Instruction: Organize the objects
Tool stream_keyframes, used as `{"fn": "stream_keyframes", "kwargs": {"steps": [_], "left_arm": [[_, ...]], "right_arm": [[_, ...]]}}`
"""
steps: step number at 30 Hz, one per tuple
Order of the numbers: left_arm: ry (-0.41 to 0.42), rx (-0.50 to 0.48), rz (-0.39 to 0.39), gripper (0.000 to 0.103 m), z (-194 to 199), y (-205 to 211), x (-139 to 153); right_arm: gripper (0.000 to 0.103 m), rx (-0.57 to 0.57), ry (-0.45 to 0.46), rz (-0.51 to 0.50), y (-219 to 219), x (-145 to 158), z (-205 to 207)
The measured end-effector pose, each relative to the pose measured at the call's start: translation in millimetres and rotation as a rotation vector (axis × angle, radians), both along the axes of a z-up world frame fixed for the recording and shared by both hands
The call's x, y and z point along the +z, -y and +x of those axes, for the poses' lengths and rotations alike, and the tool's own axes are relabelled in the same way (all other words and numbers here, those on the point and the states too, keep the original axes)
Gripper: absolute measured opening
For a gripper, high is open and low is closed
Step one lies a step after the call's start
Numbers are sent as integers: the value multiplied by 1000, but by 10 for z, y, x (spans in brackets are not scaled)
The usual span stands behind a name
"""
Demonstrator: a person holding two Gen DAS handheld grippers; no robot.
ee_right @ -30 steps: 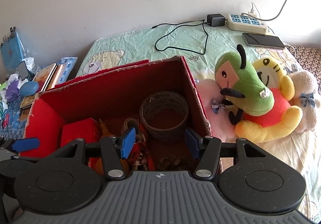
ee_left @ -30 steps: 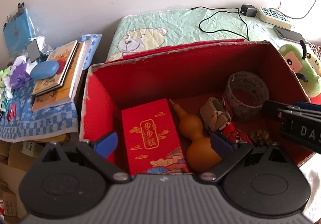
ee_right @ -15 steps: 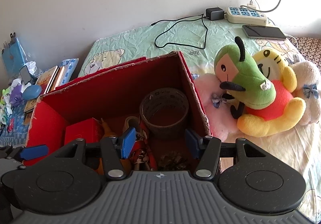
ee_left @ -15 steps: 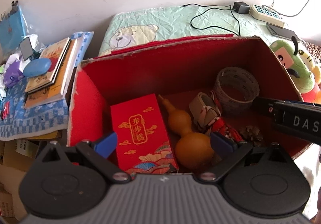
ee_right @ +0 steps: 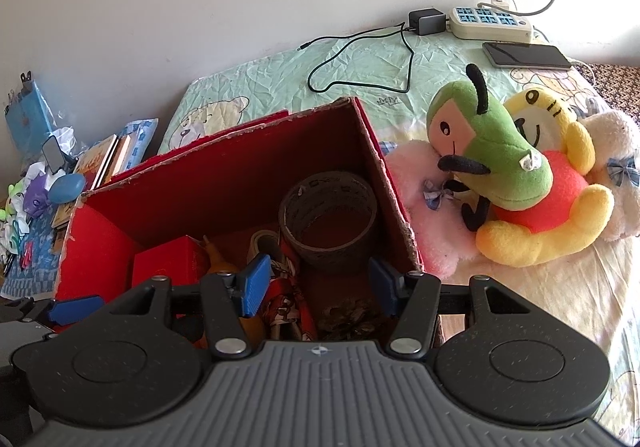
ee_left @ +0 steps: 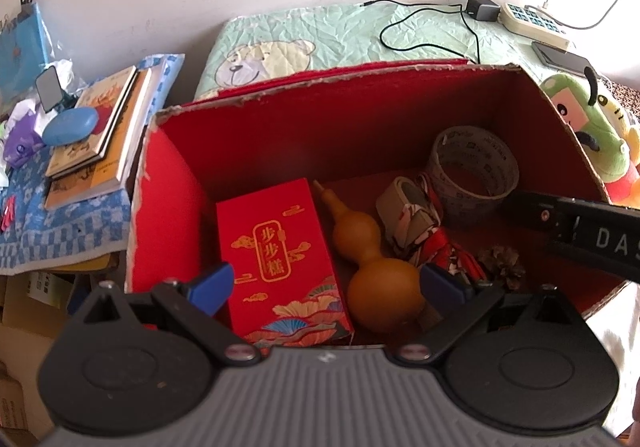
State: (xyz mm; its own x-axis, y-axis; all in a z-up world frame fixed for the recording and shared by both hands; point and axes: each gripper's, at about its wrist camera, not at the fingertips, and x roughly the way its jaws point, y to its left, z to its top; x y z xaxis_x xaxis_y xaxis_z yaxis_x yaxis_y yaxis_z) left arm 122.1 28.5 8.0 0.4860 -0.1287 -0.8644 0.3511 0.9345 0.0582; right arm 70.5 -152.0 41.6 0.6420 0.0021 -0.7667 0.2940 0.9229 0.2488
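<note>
I hold both tongs above the near edge of the red box (ee_left: 172,207), which rests on the bed (ee_right: 360,59) against its left edge. Hazards follow, from left to right.

1. Side table: the stack of books (ee_left: 100,135) and the blue case (ee_left: 70,125) sit just beside the box's left wall. If I swing the left tongs (ee_left: 324,287) outward, I judge they can knock that stack off.
2. Left tongs: jaws spread wide, nothing held, poised over the red packet (ee_left: 276,247) and the gourd (ee_left: 372,263). The gourd is round and smooth; I expect it to roll or slip out of a shallow pinch. It lies touching the packet, so a low descent can catch the packet's edge instead.
3. Box centre: a small tape roll (ee_left: 404,207) and a red patterned cloth (ee_left: 444,251) lie tangled together. Lifting one probably drags the other.
4. Box right end: the large tape roll (ee_right: 328,223) stands near the right wall, with a pine cone (ee_right: 348,317) near the front wall. The right tongs (ee_right: 318,289) are moderately open and empty. The two tongs work close together here; collision is a risk.
5. Bed, right of the box: the green plush (ee_right: 492,151) and yellow plush (ee_right: 548,207) lean on each other, not yet boxed. Free room inside appears limited, so I judge forced insertion may crush contents.
</note>
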Motion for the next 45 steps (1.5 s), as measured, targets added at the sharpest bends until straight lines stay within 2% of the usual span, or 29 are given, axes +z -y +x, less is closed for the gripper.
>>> {"fn": "stream_keyframes", "kwargs": {"steps": [12,45], "left_arm": [[-23,21,4,100,51,-29,-44],[-51,30,10,100,92,-47,-120]], "right_arm": [[57,18,-11,-44,-37,-30,14],[58,23,-8,-57,-53,-47,1]]}}
